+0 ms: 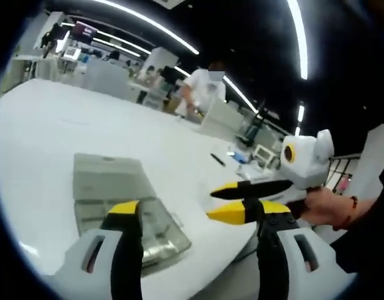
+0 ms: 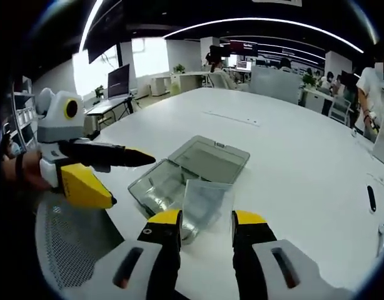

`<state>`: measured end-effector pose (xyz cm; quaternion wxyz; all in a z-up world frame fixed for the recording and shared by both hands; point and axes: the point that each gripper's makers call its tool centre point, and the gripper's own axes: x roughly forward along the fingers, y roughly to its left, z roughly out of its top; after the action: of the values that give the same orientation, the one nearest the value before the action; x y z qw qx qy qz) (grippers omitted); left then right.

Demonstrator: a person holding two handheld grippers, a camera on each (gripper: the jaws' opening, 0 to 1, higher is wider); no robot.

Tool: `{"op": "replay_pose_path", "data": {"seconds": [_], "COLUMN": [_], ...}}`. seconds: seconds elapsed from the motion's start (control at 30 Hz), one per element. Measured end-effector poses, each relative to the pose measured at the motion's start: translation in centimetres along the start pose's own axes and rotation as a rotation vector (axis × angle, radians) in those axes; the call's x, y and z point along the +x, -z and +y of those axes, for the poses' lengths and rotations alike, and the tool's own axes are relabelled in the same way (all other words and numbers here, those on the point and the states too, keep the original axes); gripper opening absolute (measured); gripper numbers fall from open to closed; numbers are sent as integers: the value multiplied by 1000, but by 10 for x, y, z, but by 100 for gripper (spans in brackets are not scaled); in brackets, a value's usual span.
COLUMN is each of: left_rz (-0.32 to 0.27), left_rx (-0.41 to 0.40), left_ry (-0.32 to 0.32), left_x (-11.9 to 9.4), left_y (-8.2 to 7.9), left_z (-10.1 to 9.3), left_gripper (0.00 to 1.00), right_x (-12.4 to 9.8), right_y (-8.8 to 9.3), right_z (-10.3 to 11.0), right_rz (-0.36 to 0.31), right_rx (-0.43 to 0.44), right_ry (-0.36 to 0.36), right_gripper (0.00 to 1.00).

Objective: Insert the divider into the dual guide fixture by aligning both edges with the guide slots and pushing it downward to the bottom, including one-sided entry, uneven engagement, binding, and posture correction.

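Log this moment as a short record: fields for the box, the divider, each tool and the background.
surface: white table
box: clear plastic box, lid open and lying flat behind it
divider: clear sheet, standing over the box's near end, ahead of the right tool
right tool: jaws apart, just short of the sheet's lower edge, contact unclear
left tool: open, holding nothing, beside the box
background: person in white at the table's far side

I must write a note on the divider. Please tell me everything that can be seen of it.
The divider is a thin, clear, plastic-looking sheet, roughly square. In the right gripper view it stands upright, slightly tilted, between the right gripper tips, above the open clear box on the white table. Whether it touches the box is unclear.
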<state>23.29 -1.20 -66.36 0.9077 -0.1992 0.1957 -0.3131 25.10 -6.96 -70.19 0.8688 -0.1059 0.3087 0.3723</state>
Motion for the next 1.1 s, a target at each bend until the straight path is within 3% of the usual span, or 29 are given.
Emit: {"op": "replay_pose_path", "data": {"seconds": [0.1,0.3,0.6,0.83,1.1], "left_rz": [-8,7,-30,-20,-63], "left_rx": [8,-57,-141,-138,-184], "left_ry": [5,10,5,14,-1], "left_x": [1,1,-1,0,-1], "left_y": [-1,2,2,5,-2], "left_z": [0,5,6,2,8], "left_gripper": [63,54,38,34,21], "right_x": [1,1,1,0,-1], "right_y": [-2,-7,-9,-14,-16], "right_z": [2,7,16,25,30], "right_rz": [-10,-34,-41,-56,-59], "right_rx": [-1,0,-9,-24,-36], "right_ry": [-13,-31,-42,-60,-66], "right_gripper": [28,28,28,28,28]}}
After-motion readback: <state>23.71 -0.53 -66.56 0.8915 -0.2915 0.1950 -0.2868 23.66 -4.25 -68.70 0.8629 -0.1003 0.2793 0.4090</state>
